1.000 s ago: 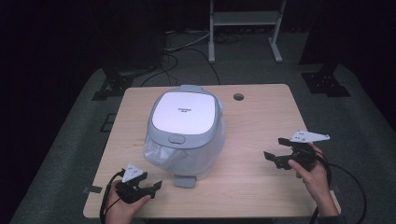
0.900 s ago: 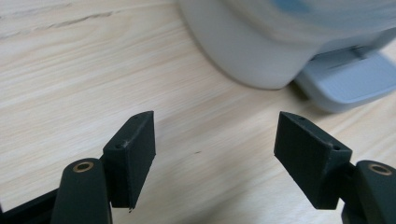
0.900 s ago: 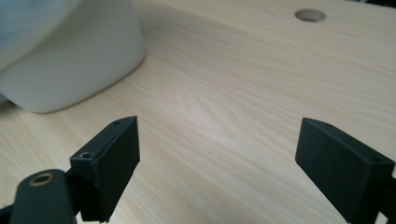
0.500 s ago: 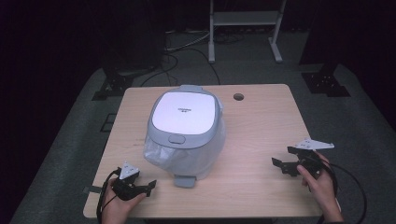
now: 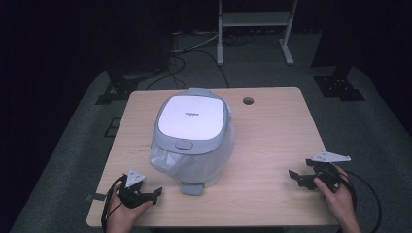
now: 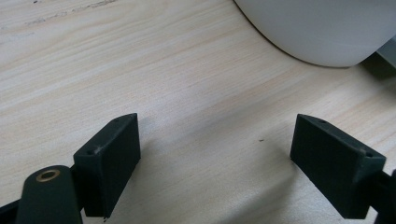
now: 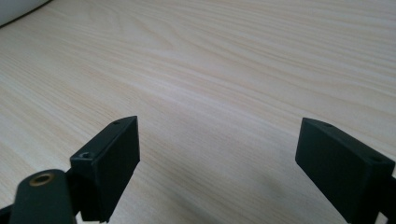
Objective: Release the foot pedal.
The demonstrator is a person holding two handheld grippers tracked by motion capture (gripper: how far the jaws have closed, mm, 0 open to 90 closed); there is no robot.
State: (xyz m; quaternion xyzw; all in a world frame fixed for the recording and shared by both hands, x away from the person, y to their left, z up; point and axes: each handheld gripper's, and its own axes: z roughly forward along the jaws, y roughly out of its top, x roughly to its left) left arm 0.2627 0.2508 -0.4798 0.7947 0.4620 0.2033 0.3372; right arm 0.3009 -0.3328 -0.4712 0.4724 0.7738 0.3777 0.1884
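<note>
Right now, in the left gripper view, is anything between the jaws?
No: the left gripper is open over bare table, the white cooker beyond.

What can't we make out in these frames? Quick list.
- Rice cooker label: high view, print too small to read.
- Cooker's contents: high view, shut lid covers them.
- Cooker body: left claw view, cut off by the top edge; just a white curve shows.
- Grey tab at the cooker's base: high view, too small to identify.
- Person: high view, cut off by the bottom edge.
</note>
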